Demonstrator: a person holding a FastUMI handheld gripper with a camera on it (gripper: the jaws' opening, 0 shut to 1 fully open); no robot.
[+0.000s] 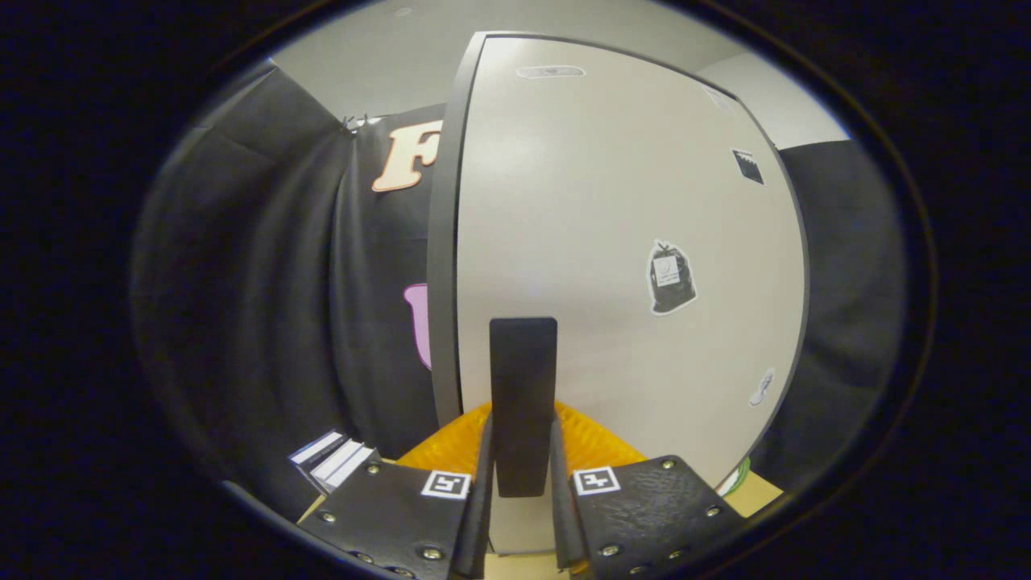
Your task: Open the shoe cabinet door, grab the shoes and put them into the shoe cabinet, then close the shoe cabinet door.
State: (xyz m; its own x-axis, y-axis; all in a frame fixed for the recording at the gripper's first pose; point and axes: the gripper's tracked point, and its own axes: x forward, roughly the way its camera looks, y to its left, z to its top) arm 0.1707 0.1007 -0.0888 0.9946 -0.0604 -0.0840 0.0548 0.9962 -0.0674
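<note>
The shoe cabinet's pale door (612,242) stands right in front of me, with a dark edge band down its left side. A black upright bar handle (523,395) is fixed to the door. My gripper (522,463) is shut on this handle, one finger pressing each side of its lower part. The door's dark left edge (441,266) faces the black cloth, so the door looks swung a little out. No shoes are visible.
A black trash-bag sticker (671,278) and smaller stickers sit on the door's right half. A small striped black-and-white box (334,461) lies low on the left by the cloth wall. A tan surface (757,489) shows at the lower right.
</note>
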